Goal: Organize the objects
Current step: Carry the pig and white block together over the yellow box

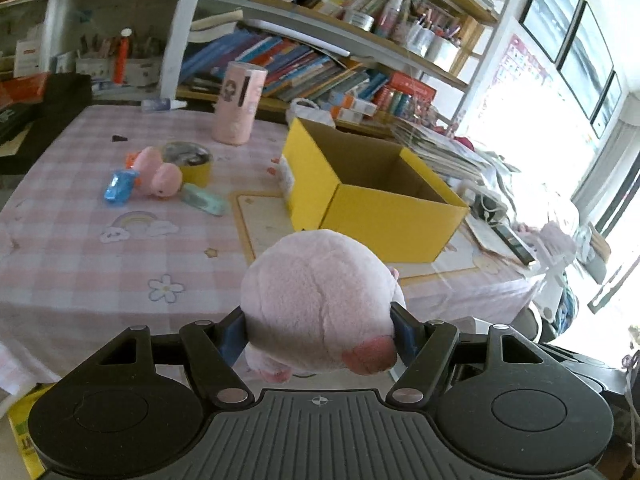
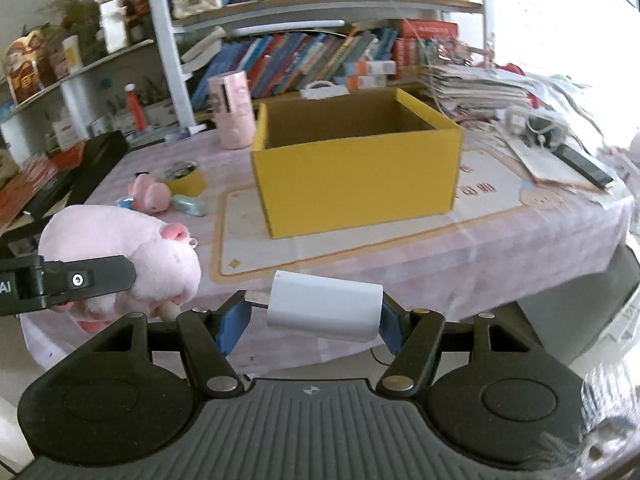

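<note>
On a table with a pink checked cloth [image 1: 80,248] stands an open yellow box [image 2: 352,168], its lid off. As far as both views reach inside, the box looks empty, though its floor is mostly hidden by the near walls.

The left gripper [image 1: 320,332] is clamped on a pale pink plush toy [image 1: 316,296], its blue pads pressed into the toy's sides; it hangs short of the box, just before the table's near edge. The right gripper [image 2: 310,320] is clamped on a white charger block [image 2: 324,310], held sideways between its pads, metal plug prongs against the left one. It too hangs in front of the table, with the box ahead.

Left of the box, well apart from it, more things lie loose: a smaller pink plush [image 1: 158,174], a blue toy [image 1: 118,186], a pale green oblong item [image 1: 202,199] and a roll of yellow tape [image 1: 190,162]. A tall pink canister [image 1: 238,102] stands behind them.

By my reading the sorting has barely begun: two items are lifted but not yet in the box, and at least four wait on the cloth.
</note>
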### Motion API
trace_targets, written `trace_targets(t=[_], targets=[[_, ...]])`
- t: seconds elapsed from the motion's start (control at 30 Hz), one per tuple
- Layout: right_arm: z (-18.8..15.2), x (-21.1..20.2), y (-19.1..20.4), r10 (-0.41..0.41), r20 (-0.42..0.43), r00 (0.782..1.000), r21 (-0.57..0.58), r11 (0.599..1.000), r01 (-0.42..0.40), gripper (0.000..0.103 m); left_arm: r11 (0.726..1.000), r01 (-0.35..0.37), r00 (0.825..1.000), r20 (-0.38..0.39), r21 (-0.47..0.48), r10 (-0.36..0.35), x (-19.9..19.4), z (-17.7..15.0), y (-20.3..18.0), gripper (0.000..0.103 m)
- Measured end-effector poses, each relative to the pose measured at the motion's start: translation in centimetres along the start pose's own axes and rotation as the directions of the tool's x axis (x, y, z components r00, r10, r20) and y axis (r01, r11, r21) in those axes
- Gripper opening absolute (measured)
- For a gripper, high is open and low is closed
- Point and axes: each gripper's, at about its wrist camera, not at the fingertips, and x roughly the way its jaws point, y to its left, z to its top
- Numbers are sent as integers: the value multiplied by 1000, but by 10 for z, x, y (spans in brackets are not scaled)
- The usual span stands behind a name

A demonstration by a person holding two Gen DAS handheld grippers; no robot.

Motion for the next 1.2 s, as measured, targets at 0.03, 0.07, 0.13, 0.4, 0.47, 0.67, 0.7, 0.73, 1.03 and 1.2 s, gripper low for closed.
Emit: trace_targets(t=[0.03,0.07,0.13,0.4,0.47,0.67,0.7,0.73,1.03,1.2], targets=[[-1,0,-2,-2,-3,1000,3,1000,2,64,1000,1,1000,0,1,-1,1,0,-1,71],[-1,-1,-4,-3,-6,1000,4,1000,3,64,1000,2,1000,-1,1,-2,2,0,-3,71],[-3,-1,-7,-5,-10,1000,4,1000,5,64,1000,6,1000,-4,7,-6,5,1,-8,71],[-3,-2,-33,-42,-14,999,57,997,43,64,998,39,999,-27,54,-37,20,3,-28,71],[-2,-1,-38,-50,-14,999,69,996,51,64,997,45,999,-29,63,-43,24,5,-32,71],[2,2,-49,-70,-8,997,86,994,71,64,993,64,998,-24,96,-62,34,10,-42,71],[3,3,-50,-75,-6,997,87,993,75,64,993,66,998,-22,101,-65,35,11,-43,71],[4,4,-51,-78,-4,997,88,993,78,64,992,68,998,-19,105,-66,36,12,-44,71],[29,15,-62,-97,64,993,77,993,92,64,985,77,995,57,155,-87,48,35,-56,71],[54,24,-69,-101,127,987,50,994,95,64,983,73,991,98,167,-90,60,54,-63,71]])
